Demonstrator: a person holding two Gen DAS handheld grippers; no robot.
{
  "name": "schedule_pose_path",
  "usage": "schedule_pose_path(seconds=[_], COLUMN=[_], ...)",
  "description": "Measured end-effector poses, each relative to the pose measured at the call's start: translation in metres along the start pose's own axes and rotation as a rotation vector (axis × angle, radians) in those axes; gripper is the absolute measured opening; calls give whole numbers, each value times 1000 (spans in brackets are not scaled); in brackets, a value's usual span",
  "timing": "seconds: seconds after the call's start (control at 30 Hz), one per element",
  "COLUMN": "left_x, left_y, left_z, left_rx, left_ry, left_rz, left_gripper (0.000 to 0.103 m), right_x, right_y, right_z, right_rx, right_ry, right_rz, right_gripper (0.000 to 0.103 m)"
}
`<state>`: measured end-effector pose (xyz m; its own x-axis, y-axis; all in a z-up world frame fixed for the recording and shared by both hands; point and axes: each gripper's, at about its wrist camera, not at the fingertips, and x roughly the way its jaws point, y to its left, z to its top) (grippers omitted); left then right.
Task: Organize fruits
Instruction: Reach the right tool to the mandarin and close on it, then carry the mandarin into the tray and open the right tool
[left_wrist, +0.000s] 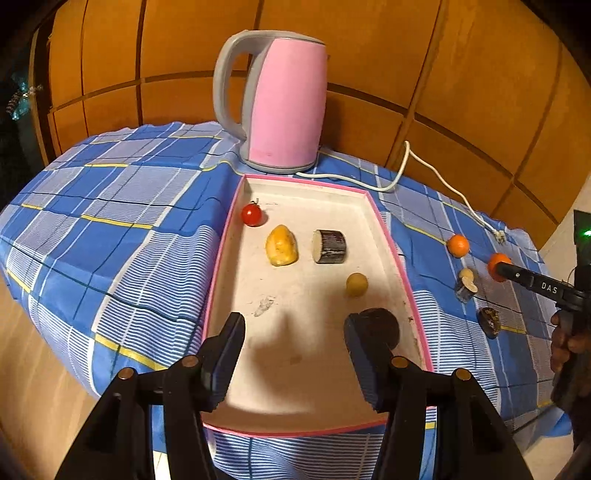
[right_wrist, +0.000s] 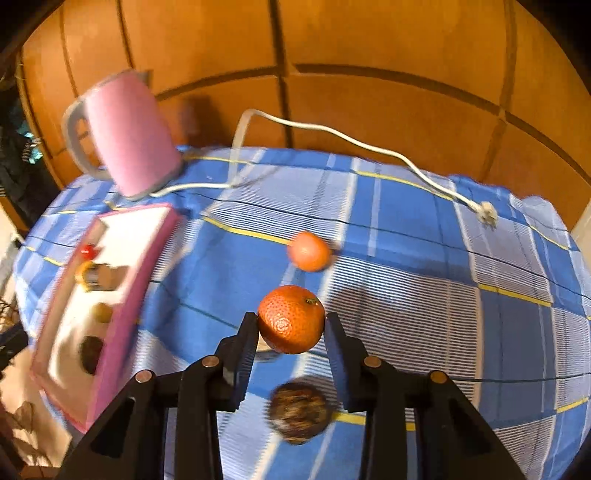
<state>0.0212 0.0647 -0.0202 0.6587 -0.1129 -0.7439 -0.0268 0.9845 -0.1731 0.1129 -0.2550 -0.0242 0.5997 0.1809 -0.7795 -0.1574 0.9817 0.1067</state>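
Note:
A pink-rimmed white tray (left_wrist: 391, 236) lies on the blue checked cloth. In it are a red tomato (left_wrist: 251, 214), a yellow fruit (left_wrist: 281, 246), a dark cut piece (left_wrist: 329, 246), a small yellow ball (left_wrist: 357, 284) and a dark round fruit (left_wrist: 384, 325). My left gripper (left_wrist: 293, 362) is open and empty above the tray's near end. My right gripper (right_wrist: 290, 350) is shut on an orange (right_wrist: 291, 319), held above the cloth. A second orange (right_wrist: 308, 251) lies beyond it. A dark brown fruit (right_wrist: 299, 411) lies below the fingers.
A pink kettle (left_wrist: 284, 103) stands behind the tray, its white cord (left_wrist: 436, 177) trailing right across the cloth. A cut dark piece (left_wrist: 466, 285) and a brown fruit (left_wrist: 489, 322) lie right of the tray. A wooden panel wall stands behind the table.

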Motion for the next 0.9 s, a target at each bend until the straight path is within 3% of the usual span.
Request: schedule_pose_path(seconds=[0.43,0.67,0.9], left_x=[-4,-5,0], left_y=[20,31,35], left_z=[5,7,5], left_rx=[-50,-73,-72], left_ry=[-26,-38,-20], left_rz=[33,52,60], left_gripper=[57,57,57], right_x=[-7,15,51], right_y=[116,176,205], right_z=[-2,-16,-17], right_rx=[-164,-258,-269], right_ry=[17,99,156], right_rz=[307,387,400], right_gripper=[37,37,39])
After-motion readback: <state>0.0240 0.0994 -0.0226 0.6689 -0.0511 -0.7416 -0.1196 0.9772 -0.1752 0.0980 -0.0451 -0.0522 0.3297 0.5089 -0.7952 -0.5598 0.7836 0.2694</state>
